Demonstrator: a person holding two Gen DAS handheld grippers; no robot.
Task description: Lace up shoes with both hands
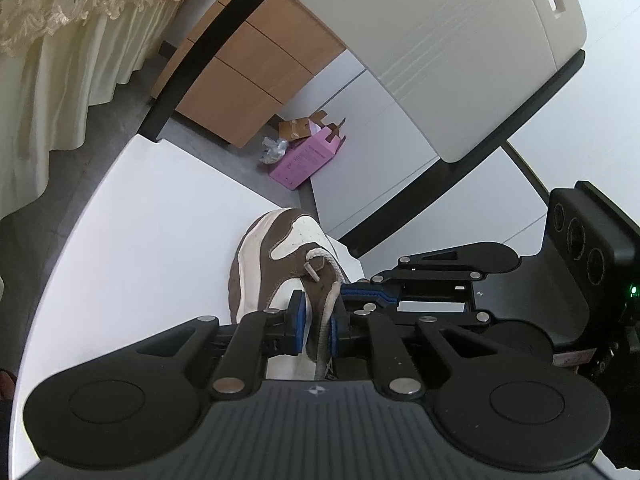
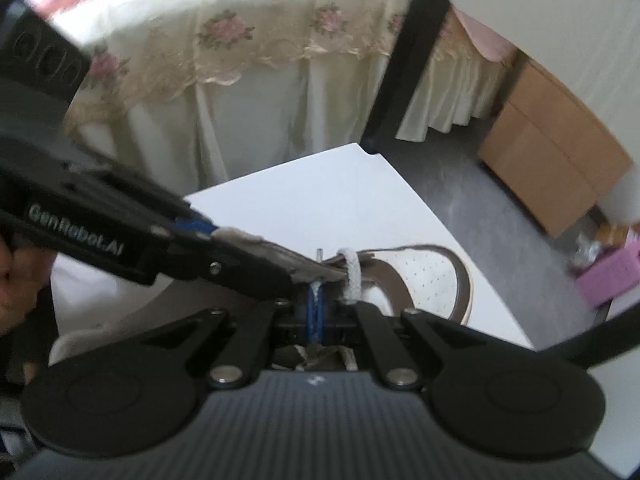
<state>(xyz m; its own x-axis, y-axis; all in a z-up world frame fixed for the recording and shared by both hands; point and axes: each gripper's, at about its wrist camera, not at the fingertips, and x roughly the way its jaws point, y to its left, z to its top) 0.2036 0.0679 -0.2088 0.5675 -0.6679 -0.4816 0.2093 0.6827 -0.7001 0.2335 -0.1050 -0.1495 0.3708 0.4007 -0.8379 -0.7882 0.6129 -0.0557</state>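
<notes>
The brown-and-white shoe (image 1: 276,268) sits on the white table (image 1: 152,216), toe pointing away from both hands. The left gripper (image 1: 316,330) has its fingers nearly closed, pinching the brown eyelet flap together with a strand of the cream lace (image 1: 326,308). The right gripper (image 2: 316,312) is clamped on the lace right beside it, just behind the loop at the eyelet. The lace tip (image 1: 313,274) pokes up past the flap, nearest the right fingers. A chair (image 1: 460,52) stands beyond; nothing blocks the way.

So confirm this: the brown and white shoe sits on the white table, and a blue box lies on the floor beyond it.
Wrong on the colour: the box on the floor is pink, as the left wrist view shows. The brown and white shoe does sit on the white table.
</notes>
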